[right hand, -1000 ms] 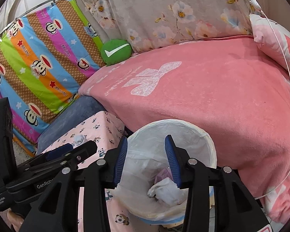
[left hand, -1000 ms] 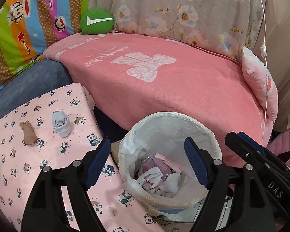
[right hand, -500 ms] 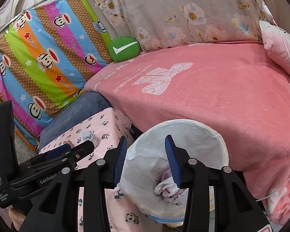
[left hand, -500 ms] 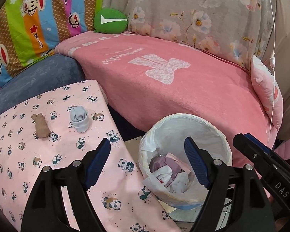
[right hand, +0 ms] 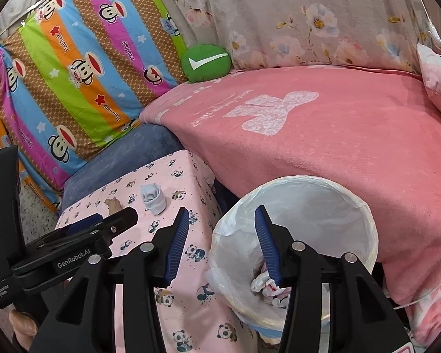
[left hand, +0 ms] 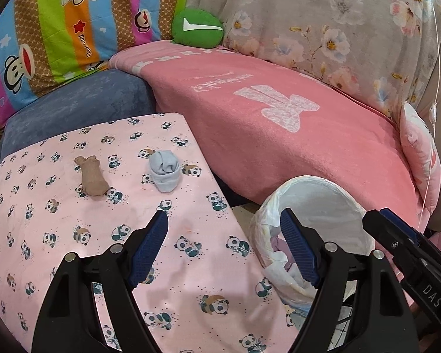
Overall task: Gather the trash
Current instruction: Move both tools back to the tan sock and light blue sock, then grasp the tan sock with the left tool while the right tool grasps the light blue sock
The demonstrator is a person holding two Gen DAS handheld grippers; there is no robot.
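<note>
Left wrist view: on the panda-print tabletop lie a brown wad and, to its right, a grey-blue wad, apart. The left tool hangs spread and empty. Rightward, the lined bin holds crumpled trash; the right tool, also spread, hovers at its rim.

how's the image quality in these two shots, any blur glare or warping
Left wrist view: sharp and evenly lit, no glare; fisheye bends the pink blanket edge, dark corners; soft shadow under the left gripper. Right wrist view: equally crisp, the trash bin rim bulges, right gripper casts a faint shadow.
</note>
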